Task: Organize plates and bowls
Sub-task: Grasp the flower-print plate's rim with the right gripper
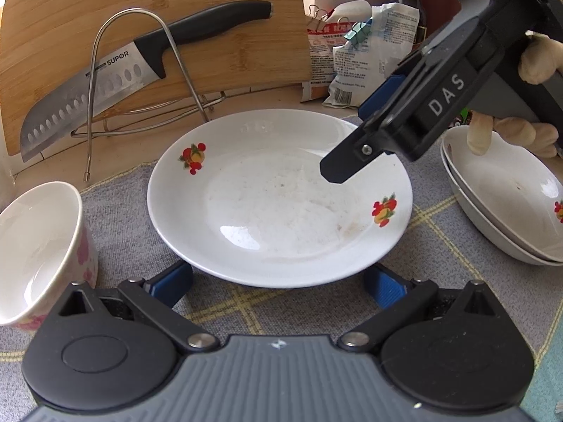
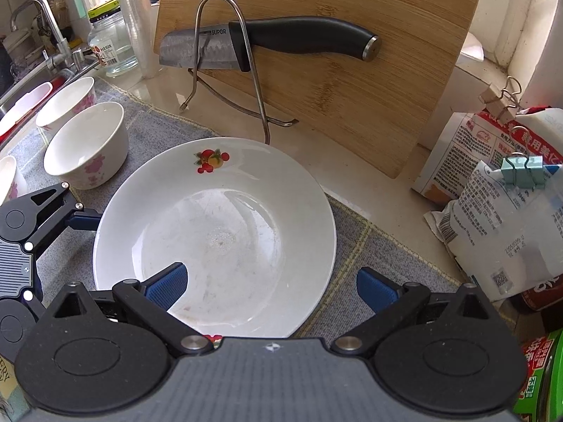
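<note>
One plate (image 2: pixel 214 232) flat on the cloth-covered bench (image 1: pixel 116 197); both grippers released, right gripper (image 2: pixel 271 288) straddling its near rim, left gripper (image 1: pixel 278 281) at the opposite edge. Risk: glazed rim slips, plate skids into the stacked plates (image 1: pixel 506 204)

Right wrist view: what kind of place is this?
Most likely a home kitchen counter. A sink faucet stands at the far left, a bamboo cutting board leans at the back with a kitchen knife held in a wire rack in front of it, and a white plate lies on a grey mat.
</note>
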The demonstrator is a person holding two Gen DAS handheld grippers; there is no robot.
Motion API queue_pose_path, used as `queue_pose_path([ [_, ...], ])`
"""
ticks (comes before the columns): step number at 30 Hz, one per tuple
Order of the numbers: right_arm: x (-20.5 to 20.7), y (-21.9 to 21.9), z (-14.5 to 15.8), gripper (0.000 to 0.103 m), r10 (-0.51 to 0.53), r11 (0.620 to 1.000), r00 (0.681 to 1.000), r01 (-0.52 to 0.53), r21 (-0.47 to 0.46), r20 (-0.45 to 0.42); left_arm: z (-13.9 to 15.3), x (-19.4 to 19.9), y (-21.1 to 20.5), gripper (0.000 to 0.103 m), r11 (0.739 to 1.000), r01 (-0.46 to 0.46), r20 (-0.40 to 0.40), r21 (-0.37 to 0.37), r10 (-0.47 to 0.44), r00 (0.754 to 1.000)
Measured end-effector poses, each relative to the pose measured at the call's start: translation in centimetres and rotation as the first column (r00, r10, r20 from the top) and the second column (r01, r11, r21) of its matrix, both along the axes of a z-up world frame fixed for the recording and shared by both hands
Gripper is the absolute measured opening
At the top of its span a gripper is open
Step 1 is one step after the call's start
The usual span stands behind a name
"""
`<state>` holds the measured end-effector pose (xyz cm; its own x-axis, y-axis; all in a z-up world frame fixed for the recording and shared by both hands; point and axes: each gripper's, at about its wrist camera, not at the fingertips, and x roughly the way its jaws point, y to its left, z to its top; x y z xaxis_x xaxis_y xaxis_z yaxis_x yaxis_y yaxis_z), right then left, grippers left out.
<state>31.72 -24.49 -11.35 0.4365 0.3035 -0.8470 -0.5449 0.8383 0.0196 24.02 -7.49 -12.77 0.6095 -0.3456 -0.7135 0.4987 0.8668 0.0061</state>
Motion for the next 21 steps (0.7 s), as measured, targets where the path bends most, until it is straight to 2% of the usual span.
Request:
queue_pose_path([
  [11, 2.4, 1.0, -1.8, 0.103, 0.059, 0.998, 0.997, -0.06, -0.027, -0.049, 0.1, 0.4, 0.1, 0.103, 1.0, 0.016, -0.006, 0.005, -0.016, 1.0],
  [21, 3.6, 1.7, -2.5, 0.103, 0.091, 0.996, 0.992, -0.09, 0.017, -0.084, 0.0, 0.4, 0.1, 0.103, 1.0, 0.009, -0.003, 0.002, -0.009, 1.0],
])
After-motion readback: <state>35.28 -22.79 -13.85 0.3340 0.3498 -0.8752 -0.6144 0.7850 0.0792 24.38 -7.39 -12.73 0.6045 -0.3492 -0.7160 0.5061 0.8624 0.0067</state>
